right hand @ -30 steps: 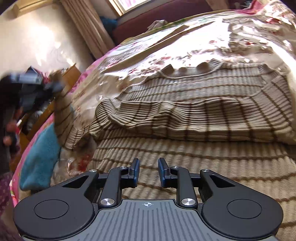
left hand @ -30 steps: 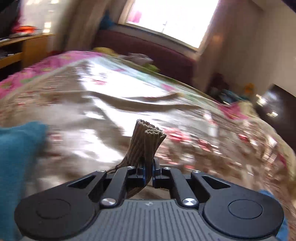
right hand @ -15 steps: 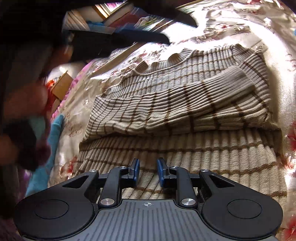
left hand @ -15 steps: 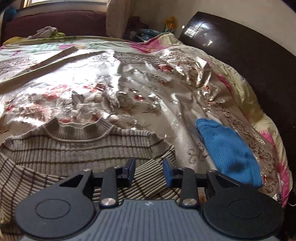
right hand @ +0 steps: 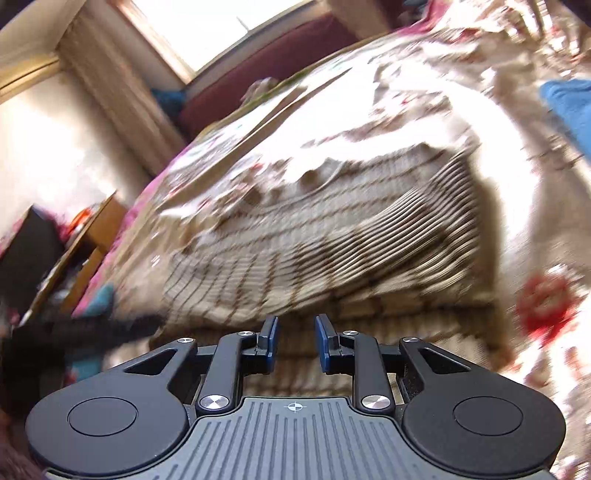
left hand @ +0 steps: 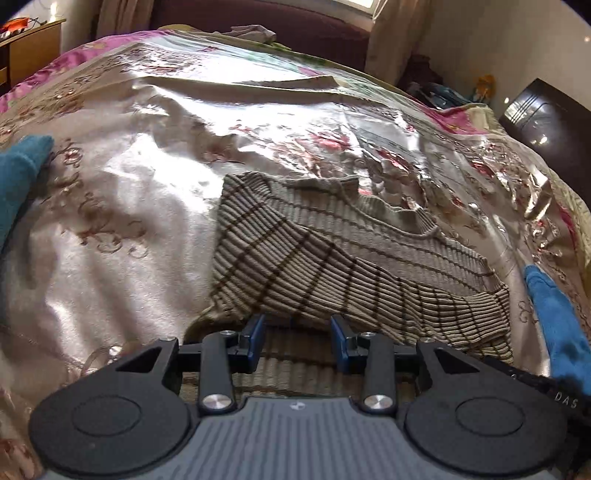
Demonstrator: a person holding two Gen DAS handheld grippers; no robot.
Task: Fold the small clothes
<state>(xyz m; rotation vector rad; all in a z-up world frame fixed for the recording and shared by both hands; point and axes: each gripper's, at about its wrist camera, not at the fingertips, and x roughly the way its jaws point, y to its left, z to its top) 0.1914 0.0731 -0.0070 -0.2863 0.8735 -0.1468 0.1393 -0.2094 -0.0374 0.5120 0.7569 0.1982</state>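
A beige ribbed sweater with brown stripes (left hand: 332, 266) lies on the shiny floral bedspread (left hand: 147, 177), both sleeves folded across its body. My left gripper (left hand: 297, 334) is open and empty, low over the sweater's lower part. The sweater also shows, blurred, in the right wrist view (right hand: 332, 240). My right gripper (right hand: 295, 334) is open and empty, just over the sweater's near edge.
A blue garment (left hand: 557, 325) lies right of the sweater and a teal one (left hand: 18, 173) at the far left. A wooden desk (right hand: 81, 240) stands beside the bed. A dark headboard (left hand: 546, 125) is at the right. A maroon sofa (left hand: 295, 29) sits under the window.
My left gripper has let go of the sleeve, which now lies folded across the sweater, and moved to the sweater's lower part. My right gripper stays open and swings right, blurring its view.
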